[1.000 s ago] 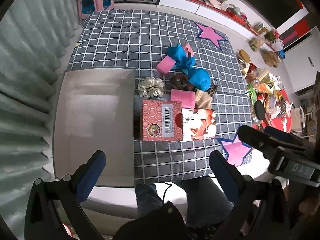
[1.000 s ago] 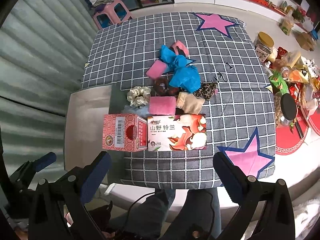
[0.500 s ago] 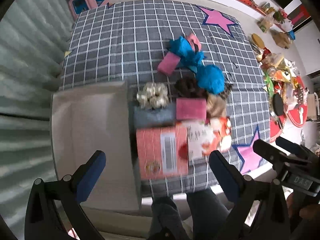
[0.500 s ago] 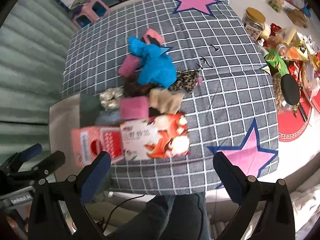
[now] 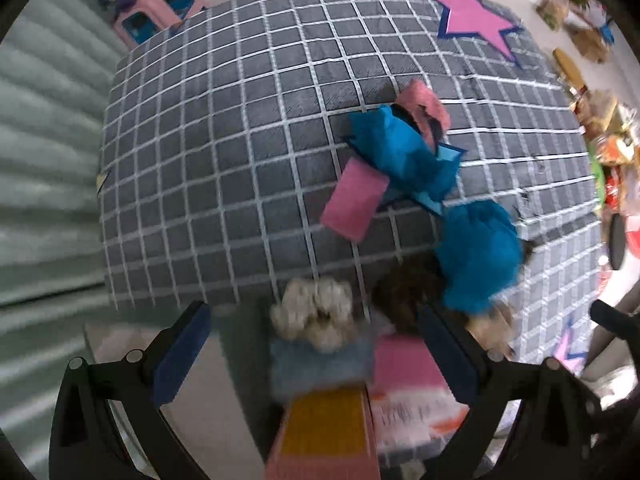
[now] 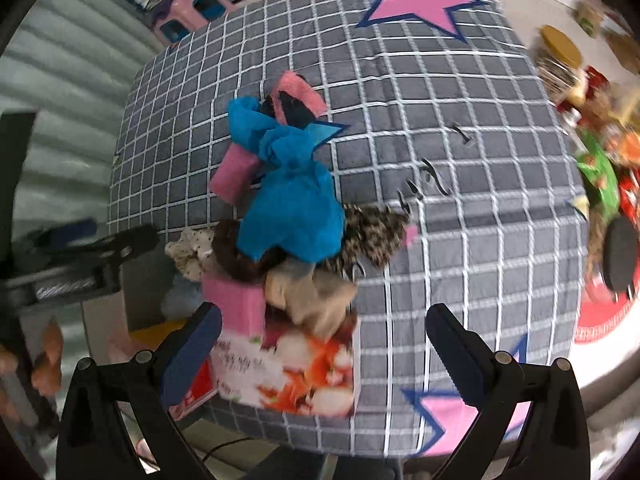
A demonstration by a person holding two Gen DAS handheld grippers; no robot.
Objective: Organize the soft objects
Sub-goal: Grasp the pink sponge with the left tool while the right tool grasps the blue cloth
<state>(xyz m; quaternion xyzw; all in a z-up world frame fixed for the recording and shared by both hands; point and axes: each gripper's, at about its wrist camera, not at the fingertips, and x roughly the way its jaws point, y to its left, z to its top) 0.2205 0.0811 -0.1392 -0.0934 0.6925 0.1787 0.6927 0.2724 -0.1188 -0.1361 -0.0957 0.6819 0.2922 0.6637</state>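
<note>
Checked cloth (image 5: 248, 184); near boxes (image 5: 328, 432) blurred

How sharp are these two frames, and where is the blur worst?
Left wrist view: motion blur smears the cream scrunchie and boxes near the bottom; the far grid cloth stays readable. Right wrist view: sharper centre, blurred snacks at the right edge; fisheye bends both.

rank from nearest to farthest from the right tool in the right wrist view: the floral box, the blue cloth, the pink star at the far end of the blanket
From the right tool:
1. Floral box, lowest in view, just inside the left finger.
2. Blue cloth, mid-blanket, above the box in the pile.
3. Pink star, far edge of the blanket, top of view.
</note>
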